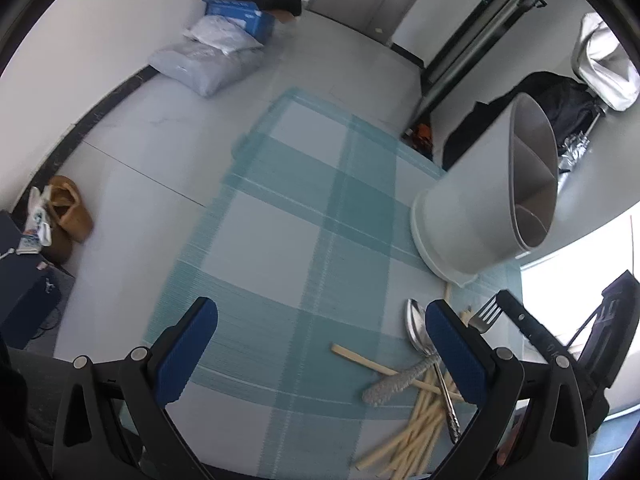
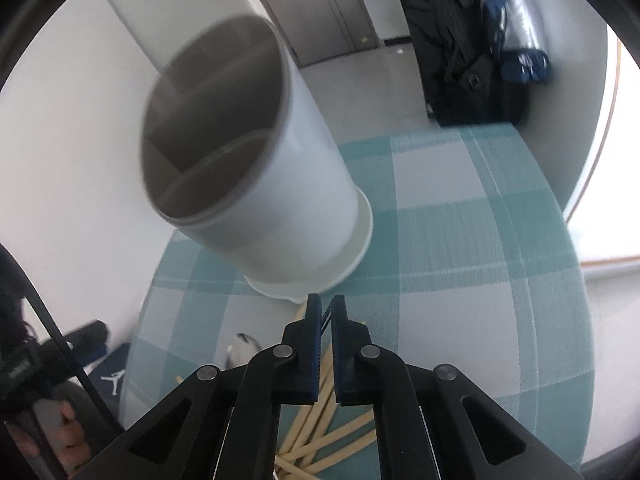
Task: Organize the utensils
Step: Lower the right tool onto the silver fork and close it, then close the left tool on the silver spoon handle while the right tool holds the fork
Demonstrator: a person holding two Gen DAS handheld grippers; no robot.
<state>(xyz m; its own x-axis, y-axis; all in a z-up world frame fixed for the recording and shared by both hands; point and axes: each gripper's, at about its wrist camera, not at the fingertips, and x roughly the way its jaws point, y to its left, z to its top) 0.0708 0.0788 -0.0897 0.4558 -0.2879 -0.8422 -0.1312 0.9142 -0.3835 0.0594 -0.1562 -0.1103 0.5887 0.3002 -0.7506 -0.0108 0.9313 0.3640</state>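
A white utensil holder [image 1: 476, 208] with inner dividers stands on the teal checked cloth [image 1: 288, 240]; it fills the upper left of the right wrist view [image 2: 256, 168]. A pile of wooden chopsticks [image 1: 416, 432], metal spoons [image 1: 418, 328] and a fork [image 1: 486, 314] lies at the cloth's near right. My left gripper [image 1: 320, 364] is open and empty, its right finger over the spoons. My right gripper [image 2: 326, 340] is shut on the fork, seen as thin dark tines between the pads, above the chopsticks [image 2: 320, 432]. The right gripper also shows in the left wrist view, at the fork's handle [image 1: 532, 328].
The cloth covers a small table; its edges are close on all sides. On the floor lie grey bags [image 1: 208, 60], a blue box [image 1: 240, 12], brown shoes [image 1: 66, 216] and dark bags [image 2: 472, 60]. A person's hand shows at lower left [image 2: 68, 432].
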